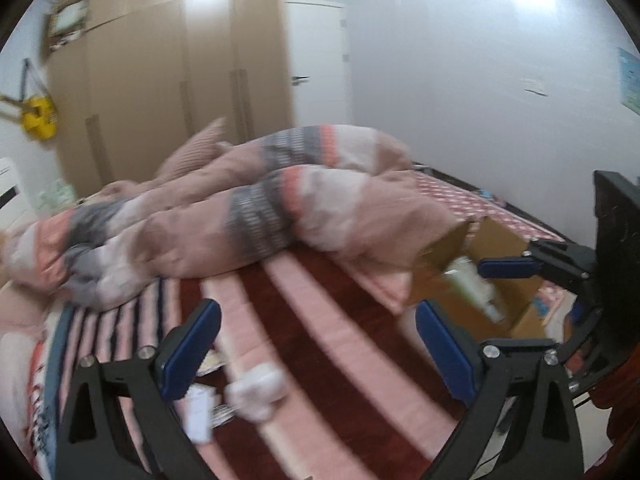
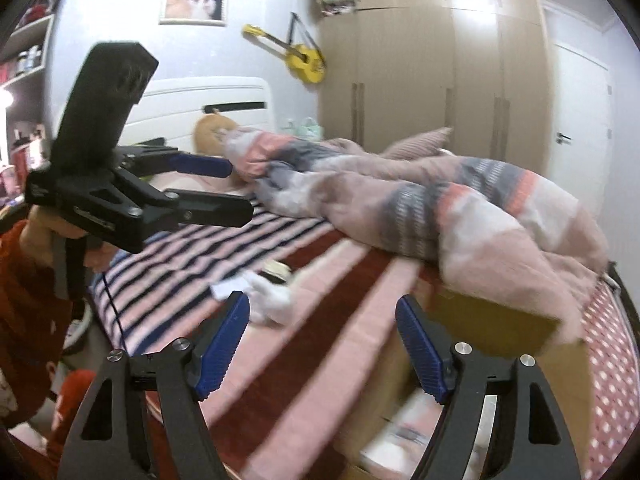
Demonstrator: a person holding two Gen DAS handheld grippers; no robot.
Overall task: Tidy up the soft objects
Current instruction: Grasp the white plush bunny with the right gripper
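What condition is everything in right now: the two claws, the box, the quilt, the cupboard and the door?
Left claw: open, nothing between its fingers.
Right claw: open, nothing held.
Cardboard box: flaps open, packets inside.
Quilt: rumpled, heaped across the bed.
White socks: loose on the bed.
Wardrobe: doors shut.
Door: closed.

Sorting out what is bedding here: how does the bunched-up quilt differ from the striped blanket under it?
The quilt is crumpled into a thick heap; the striped blanket lies spread flat. The quilt is pale pink with grey and coral bands; the blanket has broad dark red and pink stripes. The quilt fills the far part of the bed; the blanket covers the near part, with small white items on it. Both are soft bedding with pink in them.
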